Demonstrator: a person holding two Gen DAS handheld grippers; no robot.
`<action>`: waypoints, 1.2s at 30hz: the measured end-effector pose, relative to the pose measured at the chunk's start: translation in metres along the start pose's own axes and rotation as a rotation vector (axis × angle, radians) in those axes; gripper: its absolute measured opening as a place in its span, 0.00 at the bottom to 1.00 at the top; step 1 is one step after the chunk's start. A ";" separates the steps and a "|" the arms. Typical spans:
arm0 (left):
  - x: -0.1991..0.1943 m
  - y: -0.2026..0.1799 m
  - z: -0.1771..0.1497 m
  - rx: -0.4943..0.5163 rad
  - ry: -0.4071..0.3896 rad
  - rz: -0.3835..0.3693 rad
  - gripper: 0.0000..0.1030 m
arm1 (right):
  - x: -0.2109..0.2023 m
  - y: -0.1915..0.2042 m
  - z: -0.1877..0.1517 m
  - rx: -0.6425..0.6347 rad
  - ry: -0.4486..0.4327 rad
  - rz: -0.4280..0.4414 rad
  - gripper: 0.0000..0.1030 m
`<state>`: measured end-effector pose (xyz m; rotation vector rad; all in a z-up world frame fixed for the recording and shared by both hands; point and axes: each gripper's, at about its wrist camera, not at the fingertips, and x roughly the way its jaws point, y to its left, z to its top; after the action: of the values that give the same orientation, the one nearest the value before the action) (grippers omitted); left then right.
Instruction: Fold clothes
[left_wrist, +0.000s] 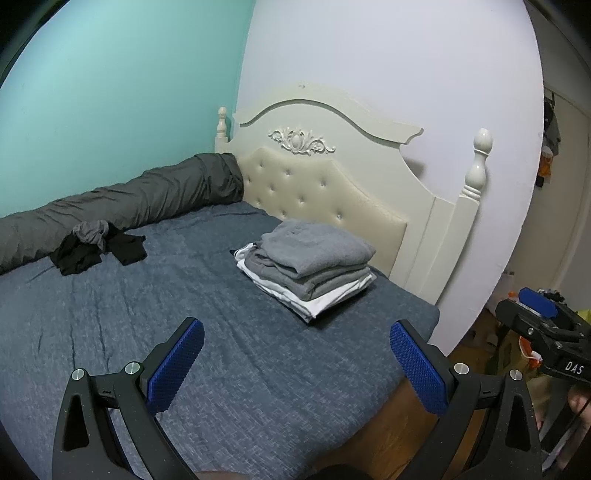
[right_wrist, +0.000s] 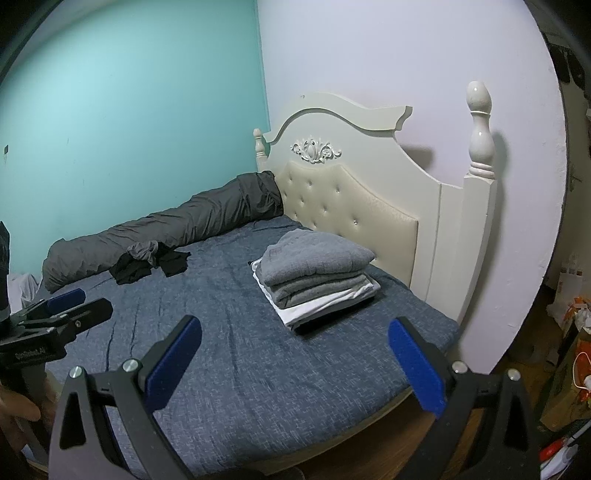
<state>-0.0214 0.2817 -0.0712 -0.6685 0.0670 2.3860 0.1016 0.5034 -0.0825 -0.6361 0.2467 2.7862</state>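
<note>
- Hovering above the bed (left_wrist: 221, 369), the left gripper (left_wrist: 295, 354) is spread wide and grasps nothing.
- Right gripper (right_wrist: 293, 354) likewise released.
- Folded stack (left_wrist: 306, 266) at one o'clock; loose clothes (left_wrist: 96, 247) at ten o'clock.

My two wrist cameras look from near the bed's (left_wrist: 229, 369) edge toward the headboard (right_wrist: 369, 192); both share the folded pile (left_wrist: 306, 266).

Dim indoor light, soft shadows right of headboard (right_wrist: 354, 206), fisheye-dark corners.
</note>
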 end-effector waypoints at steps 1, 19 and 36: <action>-0.001 -0.001 0.000 0.002 -0.002 0.000 1.00 | 0.000 0.001 0.000 -0.001 -0.001 -0.001 0.99; -0.003 -0.002 -0.003 0.006 -0.003 0.002 1.00 | 0.003 0.004 -0.010 -0.003 0.018 -0.002 0.99; -0.001 -0.002 -0.009 0.009 0.007 -0.004 1.00 | 0.006 0.004 -0.014 0.002 0.025 -0.002 0.99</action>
<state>-0.0154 0.2808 -0.0783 -0.6719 0.0787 2.3785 0.1009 0.4981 -0.0976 -0.6702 0.2538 2.7777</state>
